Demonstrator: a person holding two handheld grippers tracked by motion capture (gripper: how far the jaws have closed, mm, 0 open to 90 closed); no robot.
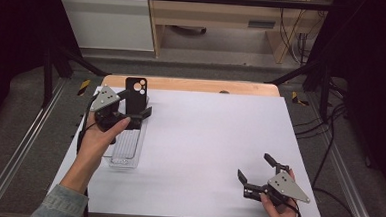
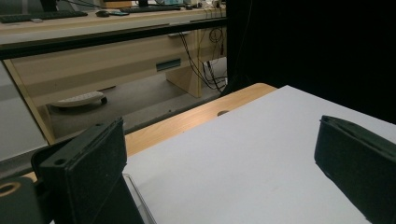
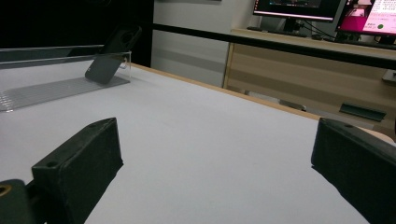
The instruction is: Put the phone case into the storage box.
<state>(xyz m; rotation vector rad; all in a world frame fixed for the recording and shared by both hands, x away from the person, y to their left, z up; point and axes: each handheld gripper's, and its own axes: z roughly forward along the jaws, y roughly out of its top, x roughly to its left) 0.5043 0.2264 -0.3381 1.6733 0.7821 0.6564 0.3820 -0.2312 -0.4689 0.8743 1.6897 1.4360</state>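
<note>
Phone case leaning in a clear tray

The left gripper (image 1: 137, 104) is open beside the case (image 1: 135, 94). The right gripper (image 1: 256, 168) is open, far away.

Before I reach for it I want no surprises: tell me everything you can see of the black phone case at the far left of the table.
The black phone case looks like matte, soft plastic, with a square camera cutout holding round holes at its upper corner. It stands tilted, its lower end inside the far end of the clear tray and its upper part leaning back. In the right gripper view it leans on the tray's far wall. The left tool sits open right by it; whether a jaw touches it I cannot tell.
</note>
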